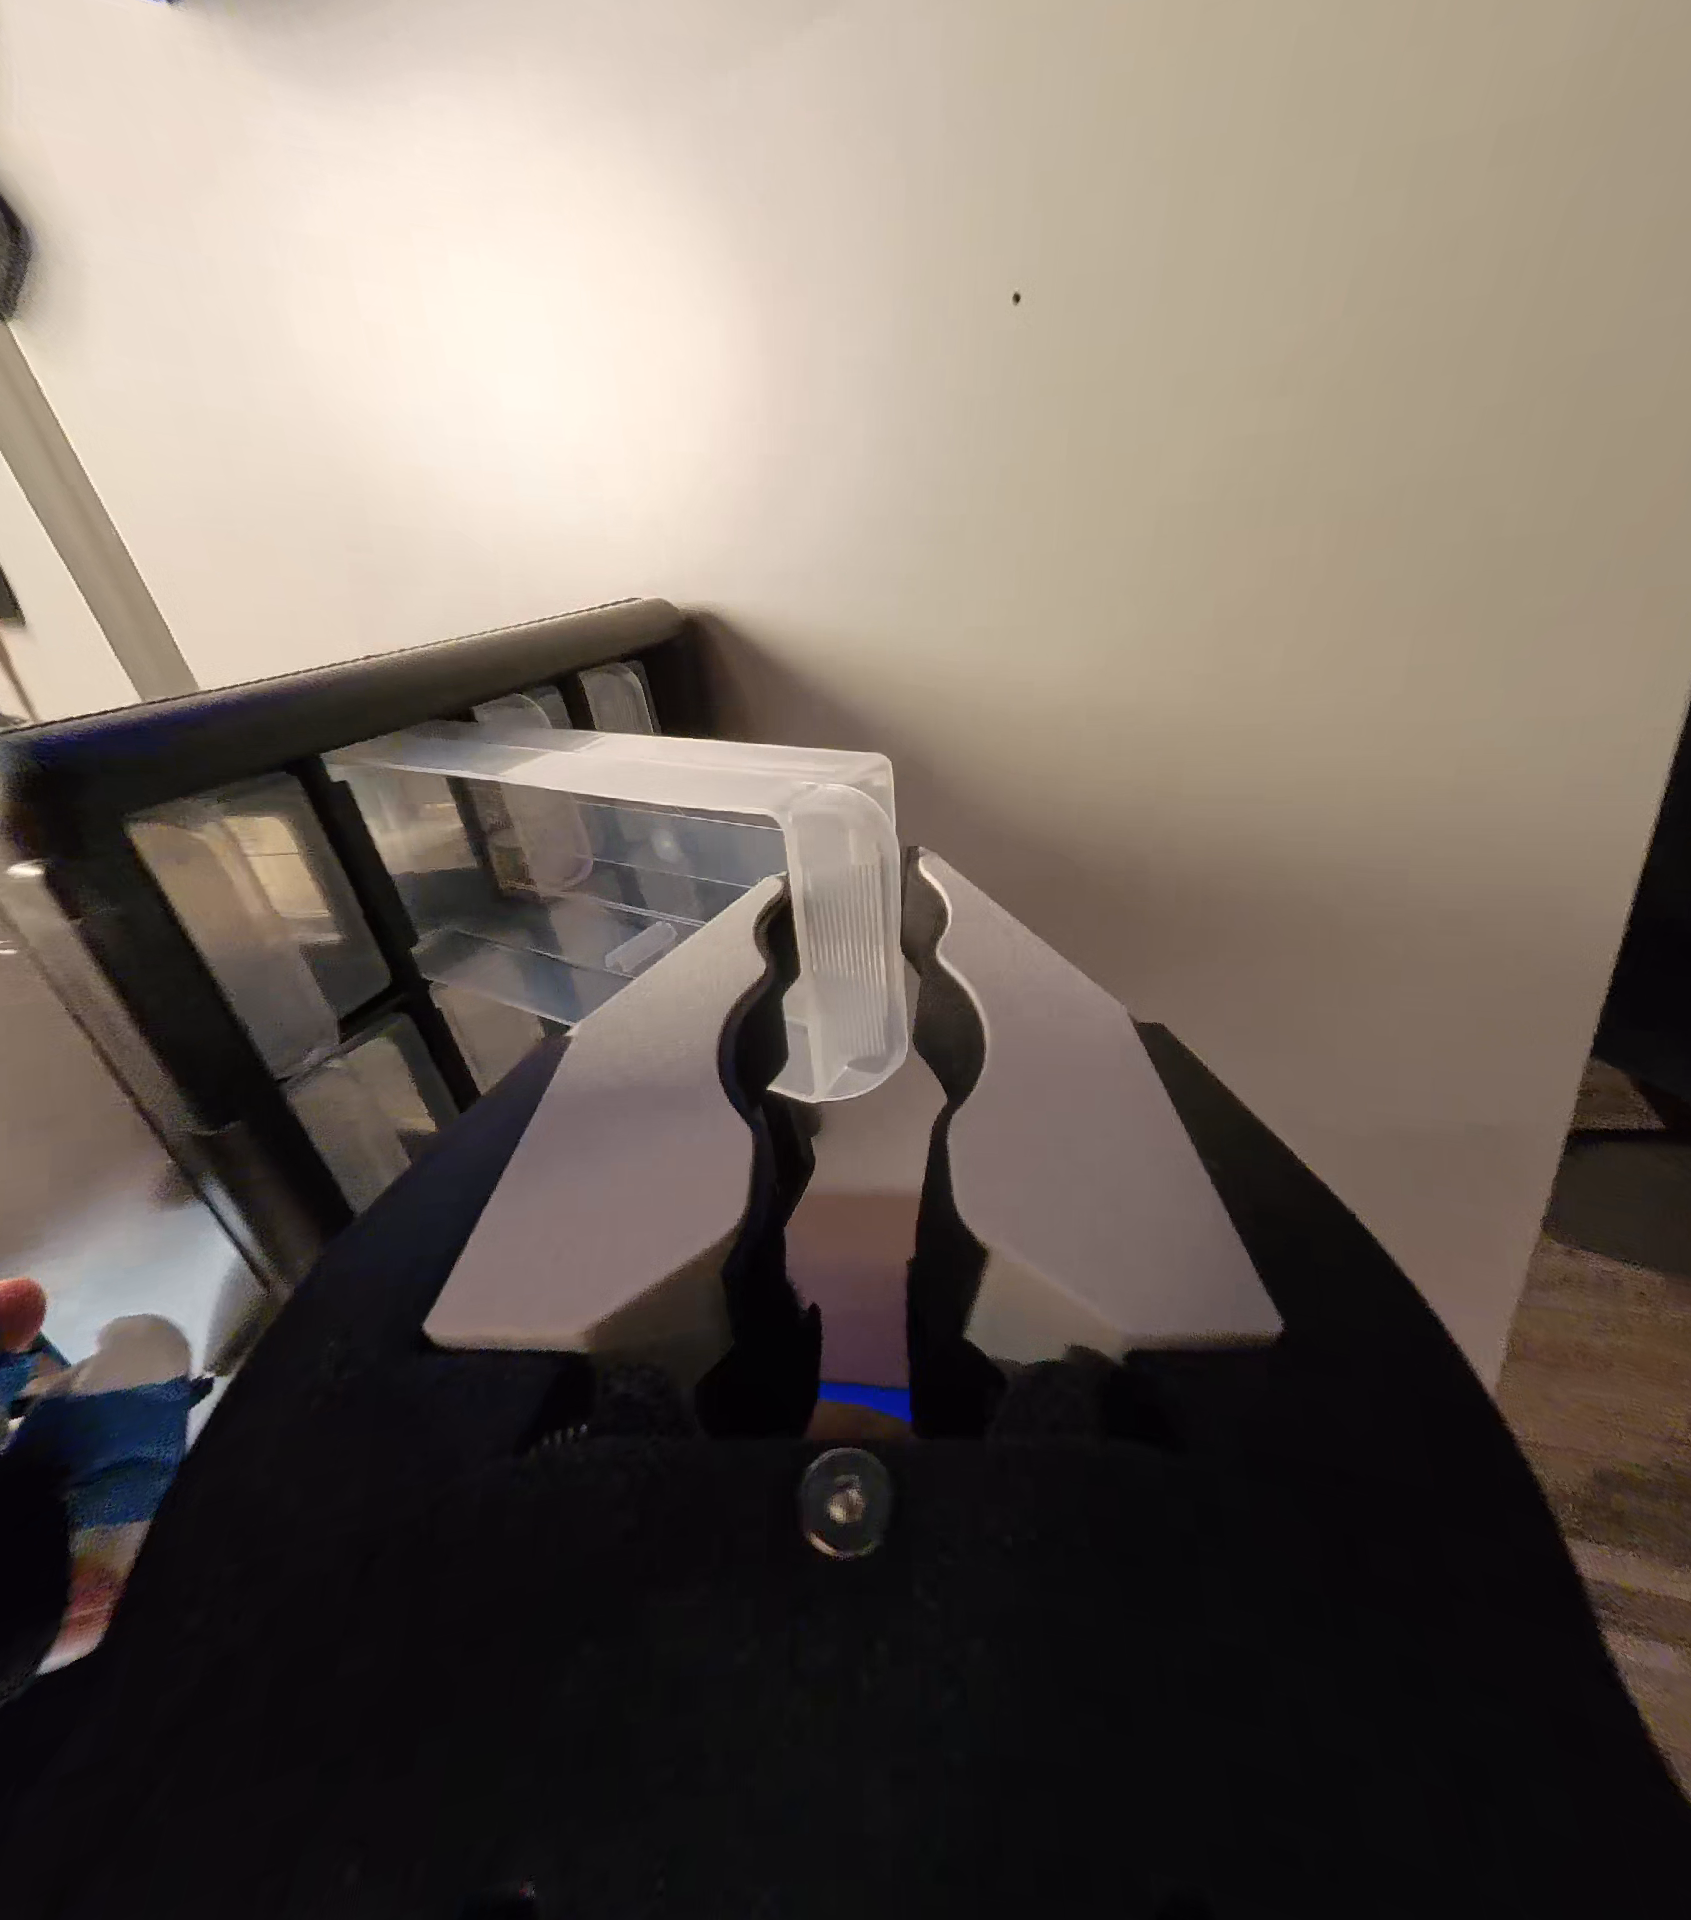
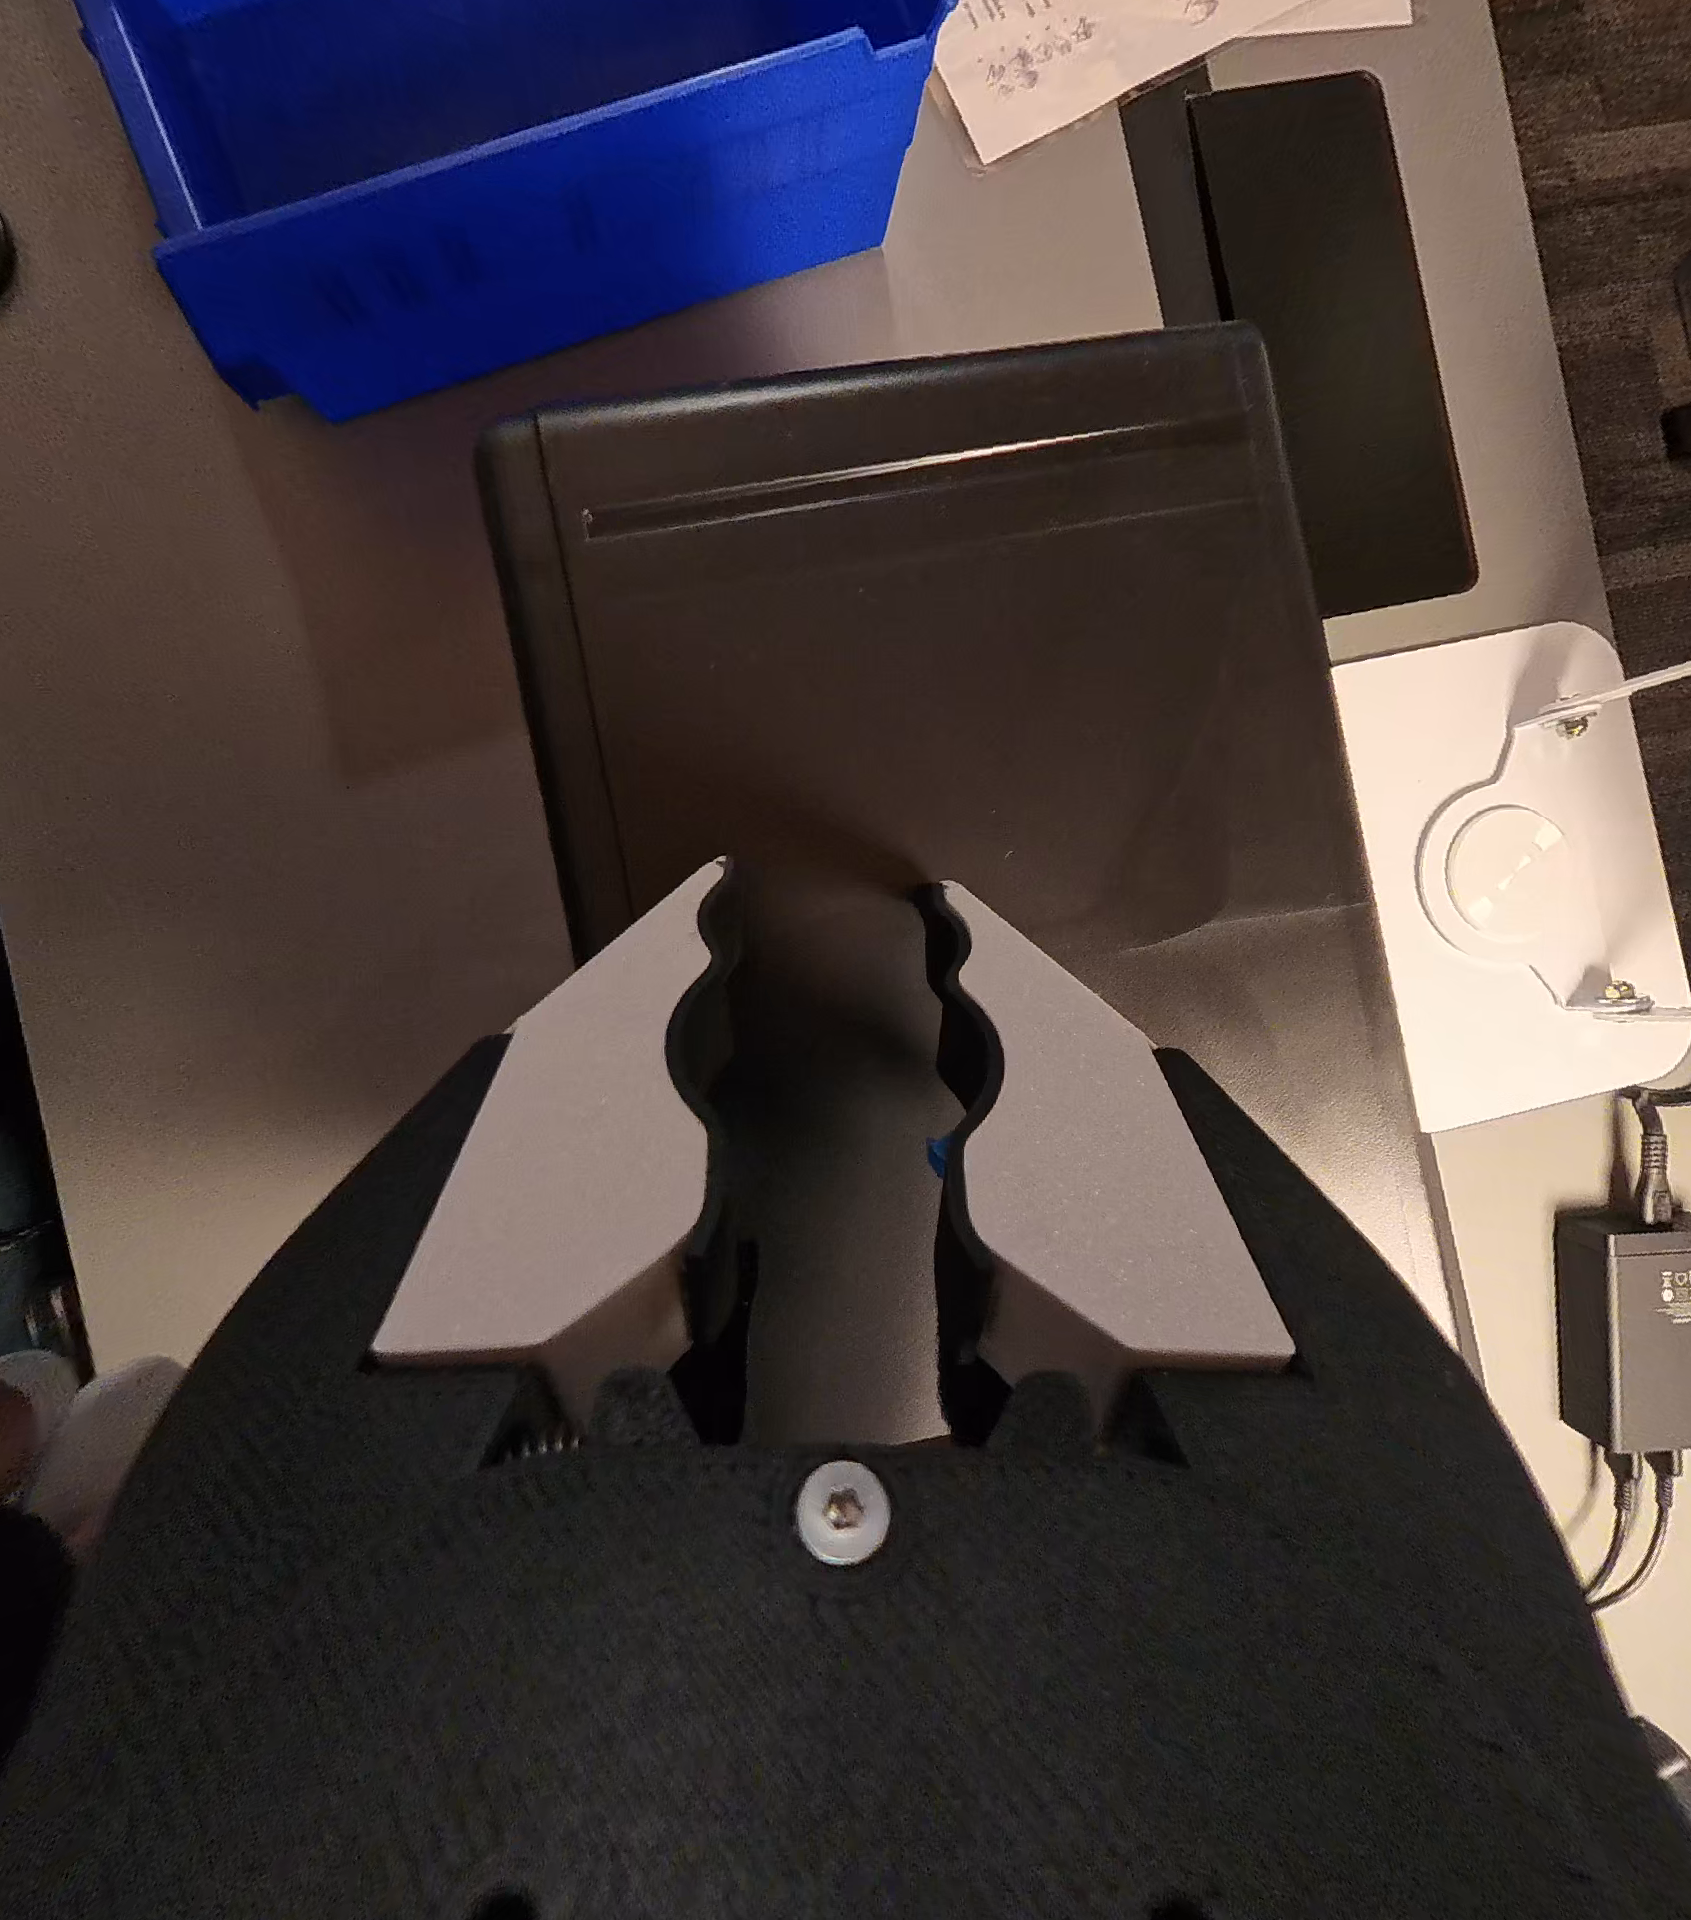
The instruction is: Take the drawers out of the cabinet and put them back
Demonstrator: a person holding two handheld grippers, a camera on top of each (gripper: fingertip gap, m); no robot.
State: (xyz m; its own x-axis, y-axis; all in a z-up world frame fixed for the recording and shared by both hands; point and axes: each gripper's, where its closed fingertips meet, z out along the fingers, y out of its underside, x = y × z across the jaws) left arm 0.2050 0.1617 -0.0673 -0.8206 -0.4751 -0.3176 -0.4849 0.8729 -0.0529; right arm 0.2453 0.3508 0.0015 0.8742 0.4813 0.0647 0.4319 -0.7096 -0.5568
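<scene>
Left wrist view: the black cabinet (image 1: pixel 228 748) fills the left, with one clear plastic drawer (image 1: pixel 612 821) slid well out of its slot. The left gripper (image 1: pixel 846 883) pinches the drawer's ribbed handle tab (image 1: pixel 846 956), likely to pull it free. In the right wrist view, the right gripper (image 2: pixel 830 883), fingers apart and empty, rests on the cabinet's top (image 2: pixel 924 644), probably steadying it.

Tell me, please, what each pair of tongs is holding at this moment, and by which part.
The left tongs grip a clear drawer by its ribbed front handle. The right tongs hold nothing; they stand open over the black cabinet.
</scene>
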